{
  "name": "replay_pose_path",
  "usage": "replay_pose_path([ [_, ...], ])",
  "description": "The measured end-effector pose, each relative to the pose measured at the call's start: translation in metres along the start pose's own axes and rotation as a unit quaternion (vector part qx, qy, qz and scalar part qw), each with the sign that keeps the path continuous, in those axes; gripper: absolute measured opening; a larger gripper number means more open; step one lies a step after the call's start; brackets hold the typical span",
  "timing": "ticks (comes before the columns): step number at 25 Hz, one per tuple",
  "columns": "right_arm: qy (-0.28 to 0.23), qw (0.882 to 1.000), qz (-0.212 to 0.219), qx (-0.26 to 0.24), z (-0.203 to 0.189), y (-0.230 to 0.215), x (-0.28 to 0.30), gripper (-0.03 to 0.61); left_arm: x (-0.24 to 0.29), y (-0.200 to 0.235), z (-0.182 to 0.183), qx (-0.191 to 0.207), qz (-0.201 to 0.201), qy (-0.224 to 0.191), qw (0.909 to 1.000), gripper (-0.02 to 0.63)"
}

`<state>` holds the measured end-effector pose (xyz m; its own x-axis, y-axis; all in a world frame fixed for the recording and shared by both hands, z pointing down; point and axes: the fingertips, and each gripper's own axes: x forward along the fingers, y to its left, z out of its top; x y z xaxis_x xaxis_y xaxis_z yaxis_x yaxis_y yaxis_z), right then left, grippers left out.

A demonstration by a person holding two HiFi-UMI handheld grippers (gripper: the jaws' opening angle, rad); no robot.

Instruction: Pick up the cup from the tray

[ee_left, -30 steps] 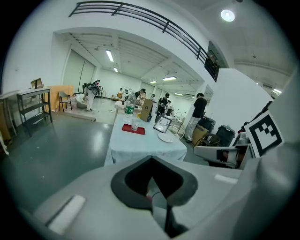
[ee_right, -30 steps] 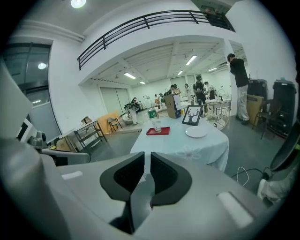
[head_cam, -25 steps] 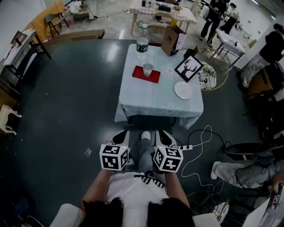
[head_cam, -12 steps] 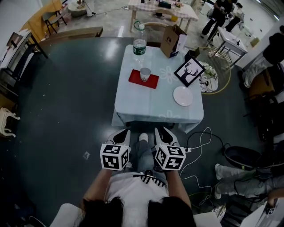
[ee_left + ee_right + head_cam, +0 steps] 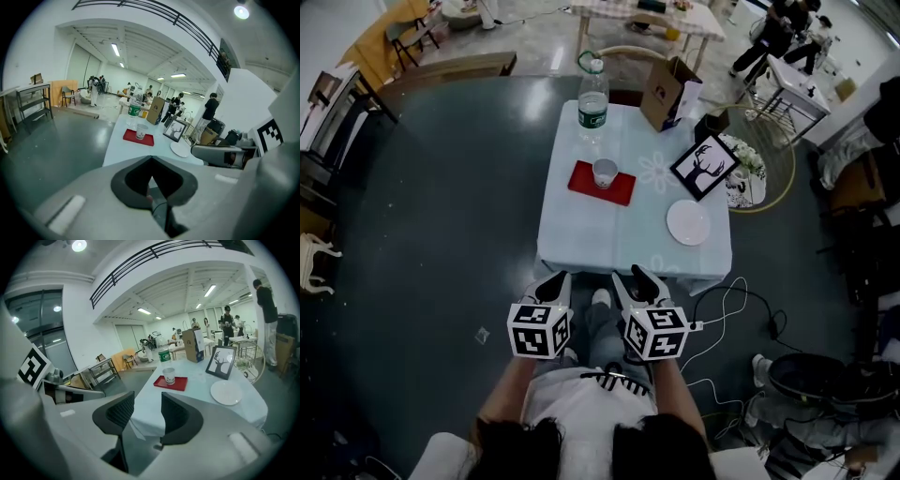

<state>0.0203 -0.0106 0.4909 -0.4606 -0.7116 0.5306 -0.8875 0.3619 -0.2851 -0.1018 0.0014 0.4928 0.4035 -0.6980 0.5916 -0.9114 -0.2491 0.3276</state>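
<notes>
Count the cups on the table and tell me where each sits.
1. The cup stands on the red tray, on the far left part of the table, just nearer than the bottle. The inside of the box is hidden.

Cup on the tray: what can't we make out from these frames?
- Inside of the cup: too small in the head view; its own wall hides it in both gripper views.
- Print on the cup: too small and blurry in every view.
- Patch of tray under the cup: covered by it.
- Label on the bottle: too small to read.
</notes>
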Motion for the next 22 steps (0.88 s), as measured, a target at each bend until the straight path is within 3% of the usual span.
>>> replay_pose_path([
  [7,-0.004,0.999,0.017,-0.034,0.028,-0.013,0.028,0.236,0.03,0.008,0.026,-0.01,0.015,0.005,0.9998,0.0],
  [22,-0.045,0.995,0.066,-0.052,0.083,-0.046,0.089,0.346,0.091,0.018,0.069,-0.025,0.058,0.008,0.9979,0.0],
])
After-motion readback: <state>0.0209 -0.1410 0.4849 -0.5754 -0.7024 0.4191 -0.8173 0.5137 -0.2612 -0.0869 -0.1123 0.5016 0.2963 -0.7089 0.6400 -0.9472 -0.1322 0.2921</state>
